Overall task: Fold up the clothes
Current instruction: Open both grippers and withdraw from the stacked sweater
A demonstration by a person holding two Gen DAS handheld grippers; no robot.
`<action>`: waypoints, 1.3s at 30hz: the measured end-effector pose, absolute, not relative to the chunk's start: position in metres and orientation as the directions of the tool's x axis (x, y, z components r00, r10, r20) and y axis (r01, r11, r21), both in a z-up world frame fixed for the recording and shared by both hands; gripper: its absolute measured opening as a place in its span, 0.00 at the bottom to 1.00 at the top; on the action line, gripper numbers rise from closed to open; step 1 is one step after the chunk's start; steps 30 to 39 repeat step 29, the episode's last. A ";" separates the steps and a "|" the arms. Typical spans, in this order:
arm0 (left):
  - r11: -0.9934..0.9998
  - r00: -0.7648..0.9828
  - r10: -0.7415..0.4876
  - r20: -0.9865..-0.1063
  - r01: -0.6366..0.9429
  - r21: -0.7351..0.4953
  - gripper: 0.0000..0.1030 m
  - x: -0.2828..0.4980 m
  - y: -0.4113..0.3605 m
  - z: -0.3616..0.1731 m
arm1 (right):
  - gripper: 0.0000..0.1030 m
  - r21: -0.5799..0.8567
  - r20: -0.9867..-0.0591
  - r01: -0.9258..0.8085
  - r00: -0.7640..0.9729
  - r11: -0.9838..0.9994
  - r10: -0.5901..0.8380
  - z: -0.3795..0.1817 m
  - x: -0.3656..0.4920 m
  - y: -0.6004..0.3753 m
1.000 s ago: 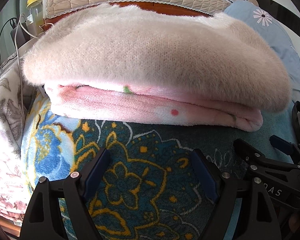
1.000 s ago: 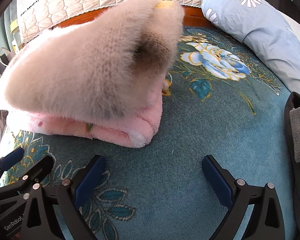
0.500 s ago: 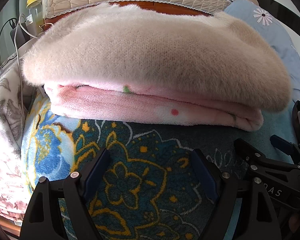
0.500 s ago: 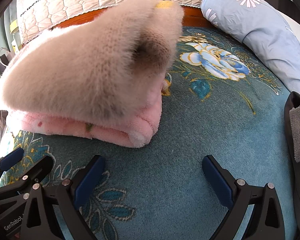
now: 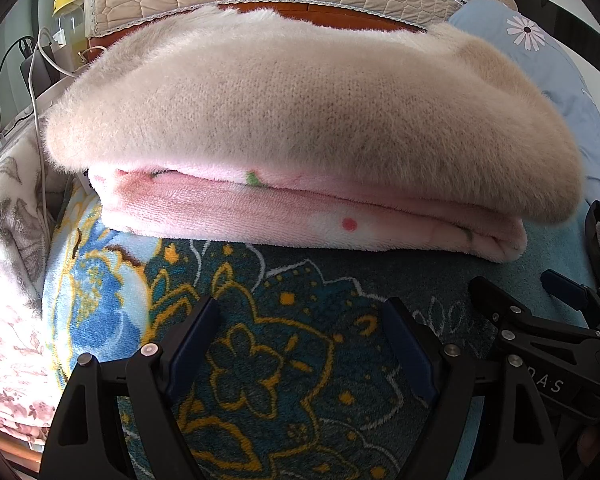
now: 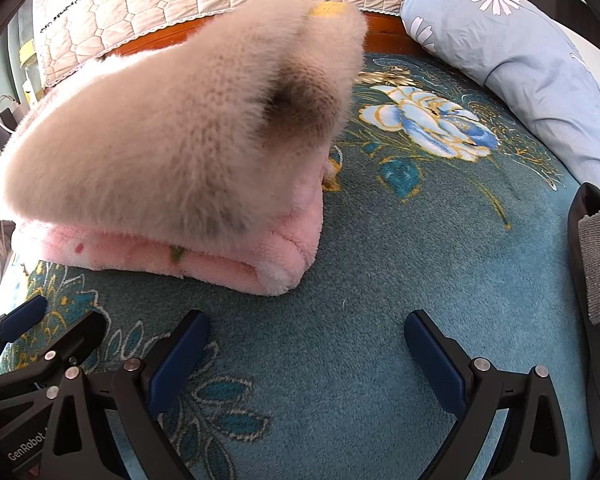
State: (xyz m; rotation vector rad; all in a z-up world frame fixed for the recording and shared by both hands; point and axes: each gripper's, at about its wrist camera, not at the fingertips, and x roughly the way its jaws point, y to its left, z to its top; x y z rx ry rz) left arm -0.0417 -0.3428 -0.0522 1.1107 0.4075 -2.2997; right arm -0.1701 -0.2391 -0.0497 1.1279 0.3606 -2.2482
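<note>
Two folded garments, a fuzzy beige sweater (image 5: 312, 120) atop pink fleece (image 5: 300, 216), perhaps pajamas; left gripper (image 5: 304, 340) and right gripper (image 6: 306, 344) gape empty.

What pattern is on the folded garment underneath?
Pink fleece garment with small red and green spots; left wrist view.

Bare teal floral blanket (image 6: 360, 280) lies open between the right gripper (image 6: 306, 338) and the folded pile, and stretches clear toward the blue pillow (image 6: 520, 40). The beige fuzzy garment (image 5: 300, 120) stacked on the pink fleece (image 5: 300, 216) blocks the way ahead of the left gripper (image 5: 304, 328) (both grippers gape, holding nothing). A dark garment (image 6: 592, 260) borders the right edge.
</note>
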 end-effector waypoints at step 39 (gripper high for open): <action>-0.803 -0.507 -0.344 -0.790 0.595 -0.032 0.82 -0.051 -0.339 -0.054 | 0.97 0.028 -0.795 0.616 -0.464 -0.788 -0.391 -0.049 -0.170 -0.238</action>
